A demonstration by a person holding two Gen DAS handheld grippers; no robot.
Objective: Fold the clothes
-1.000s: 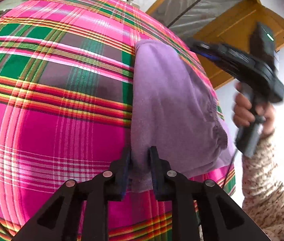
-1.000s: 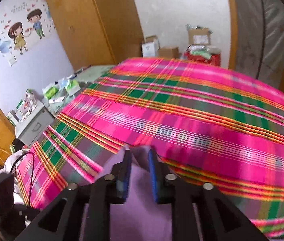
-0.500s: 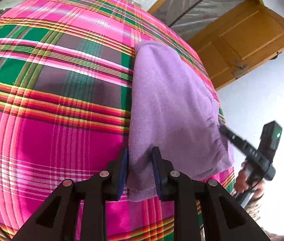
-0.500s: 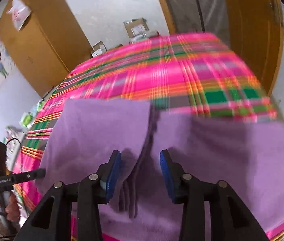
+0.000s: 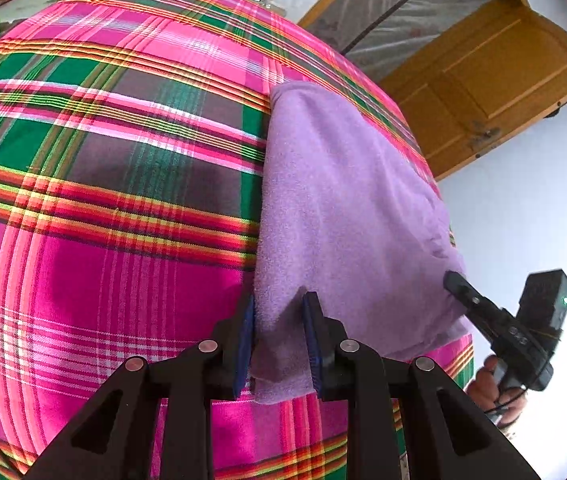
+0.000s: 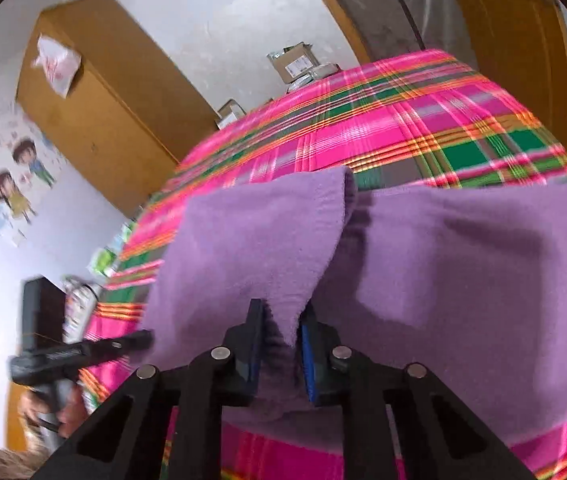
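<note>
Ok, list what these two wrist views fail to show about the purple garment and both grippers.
- Left wrist view: the purple garment has its near corner under the left gripper, so the pads' contact is unclear.
- Right wrist view: cloth bunched in the closing right gripper hides the layers caught there.
- Right wrist view: the garment's right side is cut off by the picture's edge.
- Neither view tells what garment it is.

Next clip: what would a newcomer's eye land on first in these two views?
The loud pink, green and yellow plaid bedcover fills both views. On it, near its edge, lies a folded purple garment. The left gripper has one near corner between its fingers, while the right gripper is closing on a bunched fold at the other end.
</note>
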